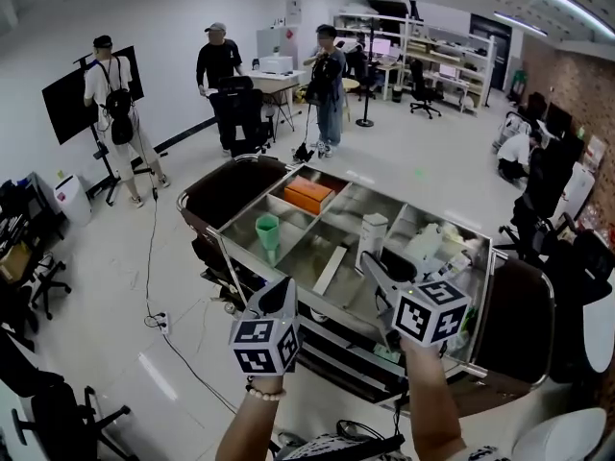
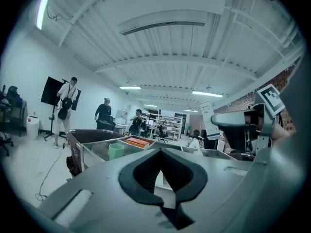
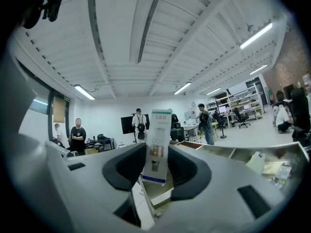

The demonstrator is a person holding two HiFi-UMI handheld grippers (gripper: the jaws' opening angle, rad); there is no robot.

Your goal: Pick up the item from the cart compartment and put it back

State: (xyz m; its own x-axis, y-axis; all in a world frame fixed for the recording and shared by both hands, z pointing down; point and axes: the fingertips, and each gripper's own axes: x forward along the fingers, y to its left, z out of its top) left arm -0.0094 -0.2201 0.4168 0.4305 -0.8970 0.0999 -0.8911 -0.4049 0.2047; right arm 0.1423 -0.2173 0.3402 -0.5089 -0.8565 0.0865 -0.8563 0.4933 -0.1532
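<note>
The LED box [image 3: 156,144] is gripped upright between the jaws of the right gripper [image 3: 156,163] and held just above the cart [image 1: 252,201]. The jaws of the left gripper [image 2: 159,152] are closed on nothing. The pick-up is judged done; the return to the compartment is left.

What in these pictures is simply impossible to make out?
- Right gripper view: the fine print under the heading on the LED box is too small to read.
- Head view: the pale items in the right-end compartment of the cart are too small and blurred to name.
- Head view: the LED box's lower end is covered by the right gripper.
</note>
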